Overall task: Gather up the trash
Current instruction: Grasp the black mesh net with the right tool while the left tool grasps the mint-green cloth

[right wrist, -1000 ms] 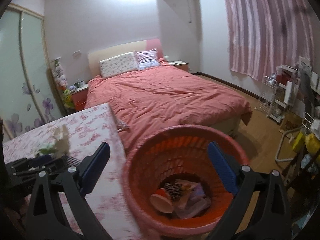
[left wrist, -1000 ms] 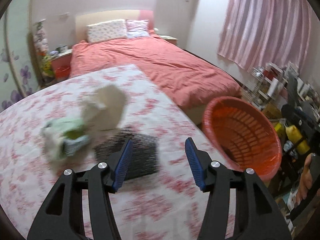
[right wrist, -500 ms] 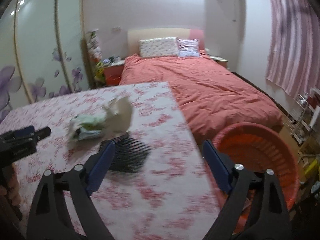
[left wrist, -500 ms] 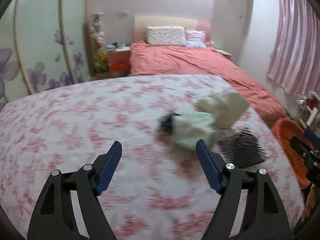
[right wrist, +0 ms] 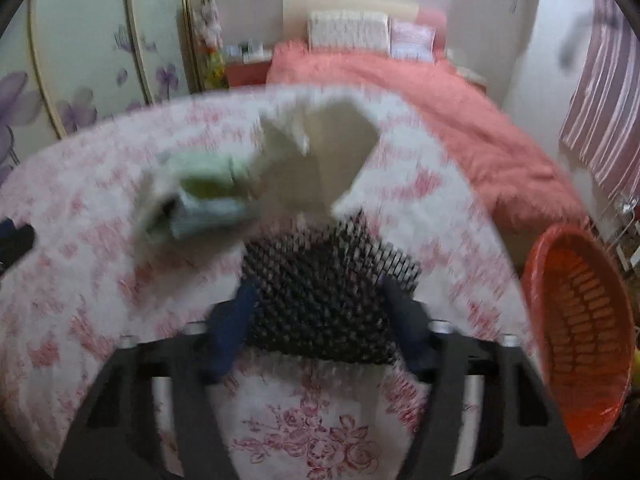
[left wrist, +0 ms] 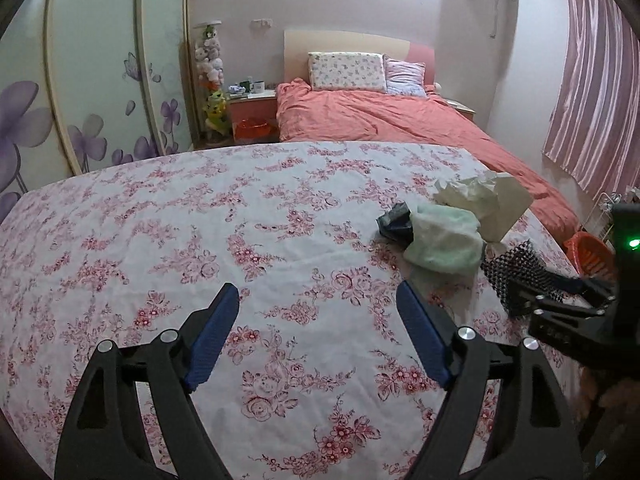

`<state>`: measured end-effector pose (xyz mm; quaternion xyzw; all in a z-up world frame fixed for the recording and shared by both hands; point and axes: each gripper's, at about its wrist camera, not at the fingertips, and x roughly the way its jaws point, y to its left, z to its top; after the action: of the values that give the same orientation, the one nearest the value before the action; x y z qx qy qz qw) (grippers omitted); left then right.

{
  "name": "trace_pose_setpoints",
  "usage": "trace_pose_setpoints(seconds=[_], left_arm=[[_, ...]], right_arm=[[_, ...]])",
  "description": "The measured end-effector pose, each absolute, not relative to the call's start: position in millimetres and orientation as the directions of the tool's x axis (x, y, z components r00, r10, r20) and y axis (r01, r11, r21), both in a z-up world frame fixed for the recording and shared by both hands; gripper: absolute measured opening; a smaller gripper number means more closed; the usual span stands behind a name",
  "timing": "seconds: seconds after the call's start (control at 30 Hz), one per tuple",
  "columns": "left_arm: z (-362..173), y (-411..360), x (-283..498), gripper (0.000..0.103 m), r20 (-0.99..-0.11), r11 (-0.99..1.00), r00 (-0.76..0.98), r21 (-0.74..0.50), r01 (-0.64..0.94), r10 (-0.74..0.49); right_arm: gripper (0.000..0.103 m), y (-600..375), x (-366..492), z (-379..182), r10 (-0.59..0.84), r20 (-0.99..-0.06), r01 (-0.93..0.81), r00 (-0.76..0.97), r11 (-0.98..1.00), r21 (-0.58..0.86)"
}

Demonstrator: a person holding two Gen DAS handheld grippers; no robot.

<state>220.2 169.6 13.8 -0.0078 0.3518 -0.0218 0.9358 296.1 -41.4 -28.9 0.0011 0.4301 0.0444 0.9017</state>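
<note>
Both my grippers have swung away from the orange basket (right wrist: pixel 580 332) and back over the floral tablecloth (left wrist: pixel 160 240); a second ago my right one hung over the basket, which now stands off the table's right edge. The left gripper (left wrist: pixel 316 328) has slid past the pile and hovers over bare cloth, jaws spread and opening, nothing between them. My right gripper (right wrist: pixel 320 320) has dropped onto the black mesh piece (right wrist: pixel 320 292), its jaws closing with the mesh between them; blur hides whether the pads press yet. The cream paper (left wrist: pixel 492 204), green wrapper (left wrist: pixel 444 244) and a small dark scrap (left wrist: pixel 394 220) lie just beyond, uncollected. The mesh looks next for the basket.
</note>
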Motion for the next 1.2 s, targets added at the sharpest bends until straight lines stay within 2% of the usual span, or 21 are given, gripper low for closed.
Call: trace_pose_setpoints(seconds=[0.03, 0.1, 0.13, 0.43, 0.67, 0.9, 1.07, 1.2], left_arm=[[13.6, 168.8, 220.2, 0.080, -0.659, 0.999, 0.750, -0.035, 0.040, -0.053], [13.0, 165.4, 221.8, 0.080, -0.661, 0.998, 0.748, -0.044, 0.050, -0.067], [12.6, 163.5, 223.3, 0.080, -0.662, 0.997, 0.746, -0.049, 0.055, -0.073], [18.9, 114.3, 243.1, 0.079, -0.647, 0.982, 0.740, -0.111, 0.152, -0.187], [4.7, 79.6, 251.7, 0.046, -0.691, 0.976, 0.695, -0.080, 0.200, -0.199], [-2.7, 72.4, 258.7, 0.035, -0.711, 0.981, 0.682, -0.056, 0.188, -0.171], [-5.4, 67.8, 269.5, 0.011, -0.720, 0.987, 0.682, -0.022, 0.157, -0.125], [2.0, 82.7, 262.6, 0.007, -0.705, 0.988, 0.695, -0.061, 0.141, -0.143]], right_arm=[[0.035, -42.3, 295.2, -29.0, 0.092, -0.777, -0.081, 0.623, 0.995, 0.053], [0.014, -43.9, 293.2, -27.2, 0.095, -0.779, -0.084, 0.620, 0.995, 0.055], [0.013, -45.5, 290.6, -25.6, 0.108, -0.775, -0.087, 0.623, 0.994, 0.069], [0.011, -73.5, 255.7, -1.3, 0.124, -0.702, -0.077, 0.701, 0.992, 0.098], [0.011, -89.4, 250.9, 2.2, 0.129, -0.700, -0.065, 0.703, 0.991, 0.117], [0.011, -98.4, 249.3, -6.6, 0.126, -0.712, -0.040, 0.691, 0.990, 0.136], [0.011, -98.8, 246.9, -7.8, 0.125, -0.713, -0.039, 0.690, 0.990, 0.136], [0.011, -100.2, 241.0, -0.3, 0.121, -0.696, -0.047, 0.708, 0.991, 0.124]])
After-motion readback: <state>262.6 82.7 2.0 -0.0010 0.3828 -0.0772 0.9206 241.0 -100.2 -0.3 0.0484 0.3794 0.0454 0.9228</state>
